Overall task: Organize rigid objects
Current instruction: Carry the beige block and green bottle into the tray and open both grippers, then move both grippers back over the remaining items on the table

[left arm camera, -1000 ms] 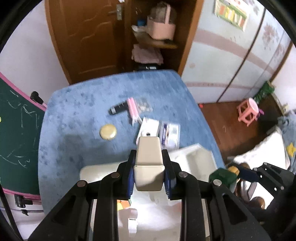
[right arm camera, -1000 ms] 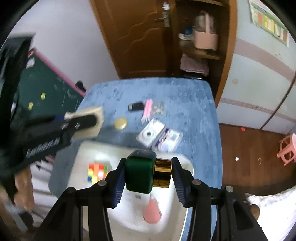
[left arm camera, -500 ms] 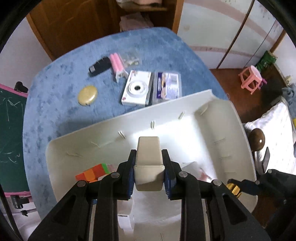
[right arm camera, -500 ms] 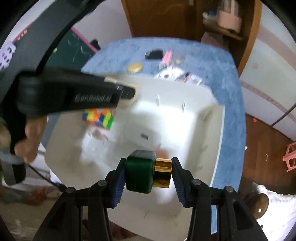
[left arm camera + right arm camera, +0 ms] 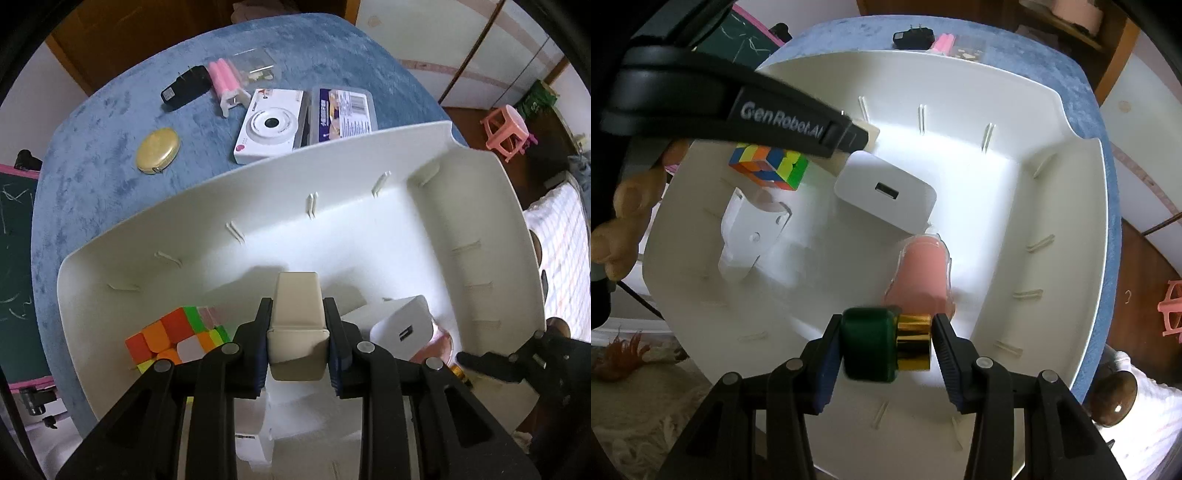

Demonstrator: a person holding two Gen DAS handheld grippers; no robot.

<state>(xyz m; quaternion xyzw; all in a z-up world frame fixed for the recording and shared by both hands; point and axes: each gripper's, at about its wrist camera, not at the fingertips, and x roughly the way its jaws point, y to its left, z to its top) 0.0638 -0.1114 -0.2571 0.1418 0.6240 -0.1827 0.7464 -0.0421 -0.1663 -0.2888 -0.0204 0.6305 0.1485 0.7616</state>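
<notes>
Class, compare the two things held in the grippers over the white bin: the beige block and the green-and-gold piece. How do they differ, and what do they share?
Colour: the beige block is one plain pale colour; the green-and-gold piece is dark green with a shiny gold end.
Shape: the block is long and boxy; the piece is short, with rounded corners.
Holder: the left gripper clamps the block; the right gripper holds the piece.
Shared: both are held over the white bin.

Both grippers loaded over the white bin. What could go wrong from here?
1. The green-and-gold bottle hangs right beside the pink item; released here, it may land on it and roll.
2. The left gripper holds a beige block close to the white charger and Rubik's cube; dropping it could knock either.
3. Both grippers crowd one bin; the fingers could collide.
</notes>
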